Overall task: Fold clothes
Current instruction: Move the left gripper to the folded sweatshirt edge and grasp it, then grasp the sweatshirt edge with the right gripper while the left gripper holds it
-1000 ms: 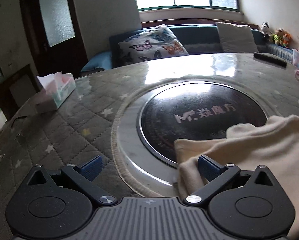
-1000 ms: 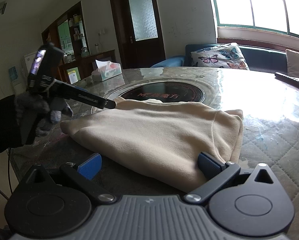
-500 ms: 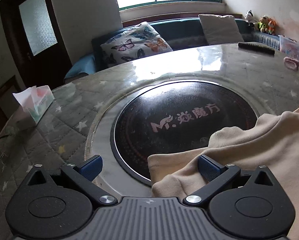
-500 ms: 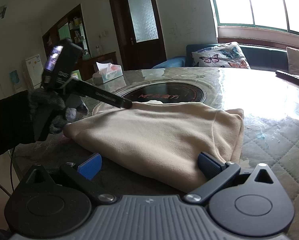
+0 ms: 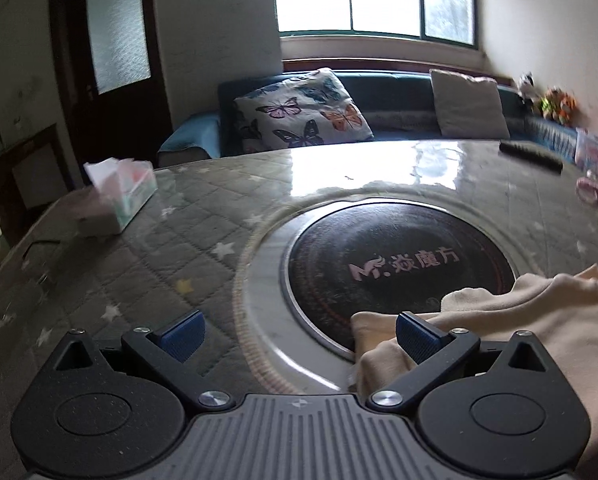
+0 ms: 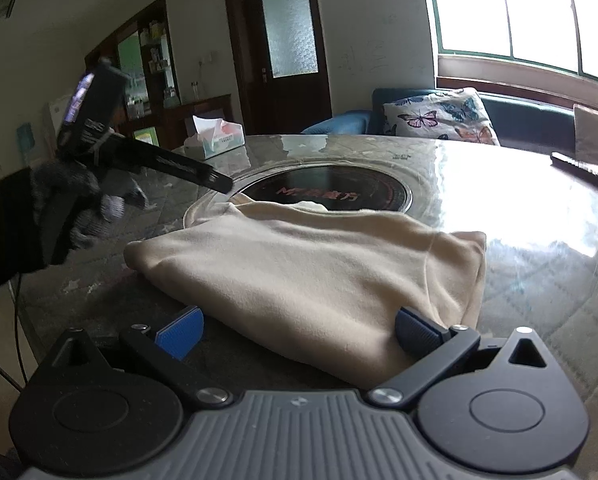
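A cream garment (image 6: 319, 264) lies folded on the round table, its far edge reaching onto the black disc (image 6: 331, 192). My right gripper (image 6: 299, 332) is open at the garment's near edge, and the cloth sits in front of its right pad (image 6: 417, 330). My left gripper (image 5: 299, 336) is open too, with nothing between its fingers. A corner of the garment (image 5: 519, 320) lies by its right pad (image 5: 417, 338). In the right wrist view the left gripper (image 6: 219, 180) hovers over the garment's far left corner, held by a gloved hand (image 6: 79, 208).
A tissue box (image 5: 119, 196) stands at the table's left side. A black remote (image 5: 531, 158) and a pink ring (image 5: 589, 192) lie at the far right. The black disc (image 5: 399, 268) sits in the table's middle. A sofa with a butterfly cushion (image 5: 303, 114) stands behind.
The left gripper has risen and moved along the garment's far left edge, staying open. The garment and the right gripper have hardly moved.
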Motion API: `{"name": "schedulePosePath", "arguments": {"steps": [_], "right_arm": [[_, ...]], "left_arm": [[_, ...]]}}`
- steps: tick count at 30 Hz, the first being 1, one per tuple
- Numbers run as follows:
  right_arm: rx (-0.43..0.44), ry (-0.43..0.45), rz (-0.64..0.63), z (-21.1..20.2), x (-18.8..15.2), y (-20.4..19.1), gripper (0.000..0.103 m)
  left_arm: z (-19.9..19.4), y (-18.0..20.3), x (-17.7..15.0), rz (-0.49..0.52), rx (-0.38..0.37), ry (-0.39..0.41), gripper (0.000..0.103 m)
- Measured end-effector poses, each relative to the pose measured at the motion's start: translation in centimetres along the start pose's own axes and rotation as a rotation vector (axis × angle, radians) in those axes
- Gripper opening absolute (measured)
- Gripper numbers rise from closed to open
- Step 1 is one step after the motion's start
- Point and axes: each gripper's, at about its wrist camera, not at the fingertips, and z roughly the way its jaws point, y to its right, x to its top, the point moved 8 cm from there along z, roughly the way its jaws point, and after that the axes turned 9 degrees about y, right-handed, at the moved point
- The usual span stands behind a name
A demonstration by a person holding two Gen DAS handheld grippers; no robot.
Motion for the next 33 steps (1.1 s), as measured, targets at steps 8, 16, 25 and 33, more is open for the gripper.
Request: {"name": "schedulePosePath", "arguments": {"steps": [8,16,25,33], "right_arm": [[0.057,-0.032,-0.135,1.6,1.8,-3.2,0.102],[0.173,-0.077,-0.33,5.0,2.7,-9.0,0.078],[0.239,-0.092,-0.565,7.8,2.2,-14.9,0.049],[0.176,-0.118,-0.635,9.6,1.4,-16.1,0.019]], "left_arm": [[-1.4,-2.8,-0.5,-0.062,0.038,-0.029,0.103],[-2.7,-4.3,-0.9,-0.17,0.012,-0.045,0.094],[-2.8,-3.9,-2.3,-0.303,-0.086,-0.106,0.078],[-2.6,-2.9,-3.2,-0.379,-0.148,-0.147,0.077]]}}
